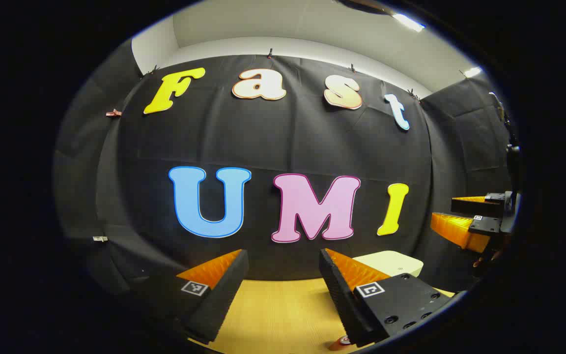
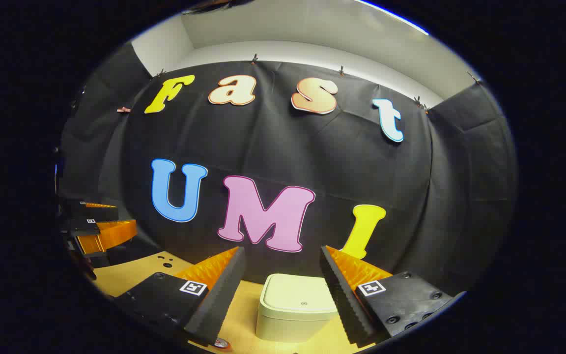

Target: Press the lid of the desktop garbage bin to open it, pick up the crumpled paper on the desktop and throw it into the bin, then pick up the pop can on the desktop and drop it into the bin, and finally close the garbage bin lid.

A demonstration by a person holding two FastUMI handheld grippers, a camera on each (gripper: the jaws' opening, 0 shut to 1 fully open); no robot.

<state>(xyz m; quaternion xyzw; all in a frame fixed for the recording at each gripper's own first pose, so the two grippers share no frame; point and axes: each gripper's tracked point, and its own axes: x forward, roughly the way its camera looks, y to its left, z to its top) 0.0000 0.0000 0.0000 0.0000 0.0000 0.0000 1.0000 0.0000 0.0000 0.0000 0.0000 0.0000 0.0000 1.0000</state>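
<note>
A pale cream garbage bin (image 2: 297,307) with its lid down stands on the wooden table (image 2: 126,275), straight ahead of my right gripper (image 2: 283,280) and framed between its spread fingers. That gripper is open and holds nothing. In the left gripper view the same bin (image 1: 392,263) peeks out behind the right finger. My left gripper (image 1: 283,275) is open too, hovering above the table (image 1: 278,314) with an empty gap. A bit of a red-rimmed can (image 1: 343,342) shows at the bottom edge under the left gripper; a similar rim (image 2: 220,343) sits at the bottom of the right gripper view.
The black cloth wall closes off the back of the table just behind the bin. The right gripper (image 1: 474,221) shows at the far right of the left gripper view. The left gripper (image 2: 99,223) shows at the far left of the right gripper view.
</note>
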